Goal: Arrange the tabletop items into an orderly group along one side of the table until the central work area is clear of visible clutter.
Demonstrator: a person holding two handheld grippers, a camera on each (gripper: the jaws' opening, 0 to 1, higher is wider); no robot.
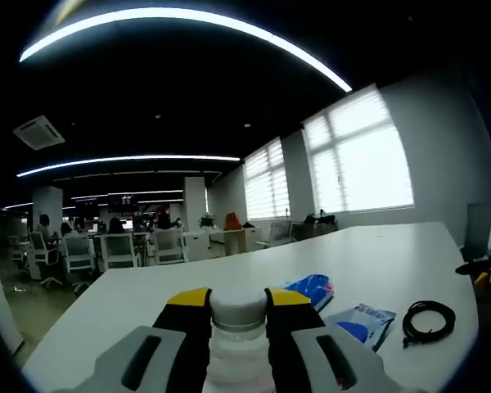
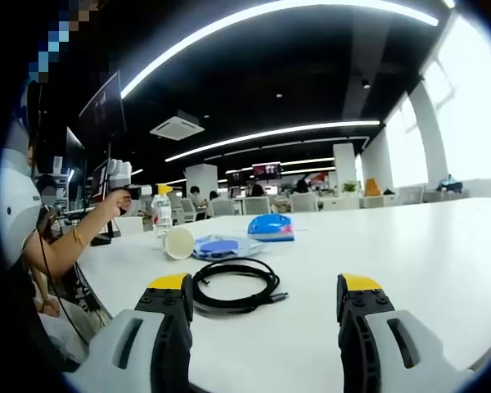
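Left gripper (image 1: 238, 327): seen at the bottom of the left gripper view, its black, yellow-tipped jaws pressed against a clear plastic bottle (image 1: 238, 344) with a pale cap, which is pinched between them just below the cap.
Right gripper (image 2: 264, 307): seen at the bottom of the right gripper view, its jaws spread wide with nothing between them, held low above the bare white desk (image 2: 409, 246).
Black cable (image 2: 233, 285): a coiled cable is seen lying flat on the desk just beyond the right gripper's jaws, nearer the left jaw; in the left gripper view the same coil (image 1: 428, 319) lies to the right, near the desk edge.
Blue-and-white packet (image 1: 362, 322): a flat packet is seen on the desk just right of the left gripper, between it and the cable coil; in the right gripper view it (image 2: 223, 246) lies just behind the cable.
Blue pouch (image 1: 312, 288): a bright blue pouch is seen just beyond the right jaw of the left gripper, beside the flat packet; in the right gripper view it (image 2: 271, 227) lies behind the packet.
Paper cup (image 2: 178, 242): a white cup is seen lying on its side, mouth towards the camera, touching or just beside the packet's left edge.
Person's hand (image 2: 114, 201): a hand is seen at the left of the right gripper view, gripping the handle of the other gripper, with the bottle (image 2: 162, 214) shown upright beside it.
Background: office chairs (image 1: 119, 250), seated people, ceiling light strips and blinded windows (image 1: 360, 160) are seen well beyond the desk.
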